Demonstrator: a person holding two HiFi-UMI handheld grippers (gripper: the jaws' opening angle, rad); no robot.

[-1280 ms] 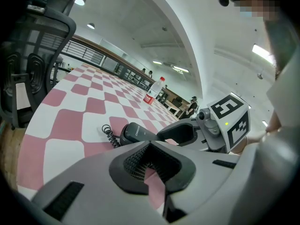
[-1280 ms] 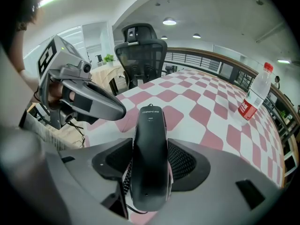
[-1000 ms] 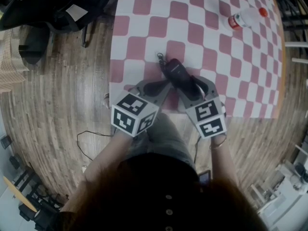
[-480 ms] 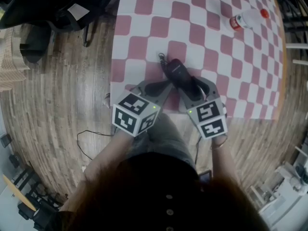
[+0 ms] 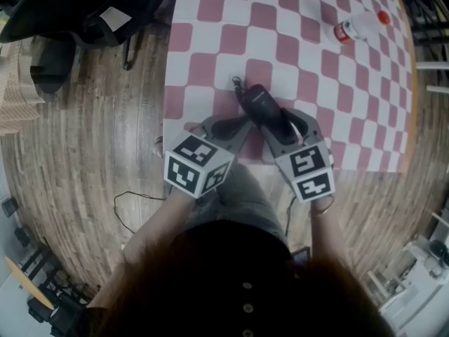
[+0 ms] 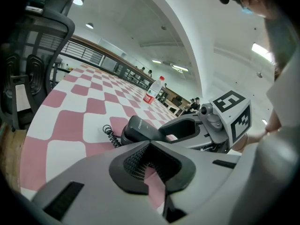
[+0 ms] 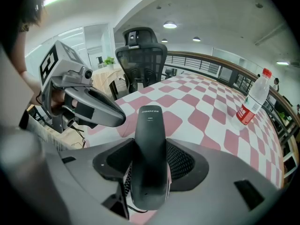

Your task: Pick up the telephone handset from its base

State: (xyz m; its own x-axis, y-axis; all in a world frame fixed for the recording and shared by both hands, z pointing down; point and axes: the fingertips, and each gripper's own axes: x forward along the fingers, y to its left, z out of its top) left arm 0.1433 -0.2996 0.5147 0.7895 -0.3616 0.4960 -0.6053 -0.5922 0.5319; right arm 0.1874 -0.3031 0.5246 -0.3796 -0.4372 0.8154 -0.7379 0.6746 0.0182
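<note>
Pink-and-white checked bench (image 5: 231, 41) over wood floor (image 5: 91, 153).
Telephone handset (image 5: 261, 104): black, at 6 o'clock on bench, close to near edge, far end toward 11 o'clock, coiled cord (image 5: 236, 85) at that end.
Right gripper (image 5: 280, 123): closed on handset, pads against both long sides.
Left gripper (image 5: 240, 123): jaws together, empty, just beside handset at 8 o'clock.
Water bottle (image 5: 358, 27): upright at 1 o'clock, well apart.
Black office chair (image 5: 70, 12): on floor at 10 o'clock.
</note>
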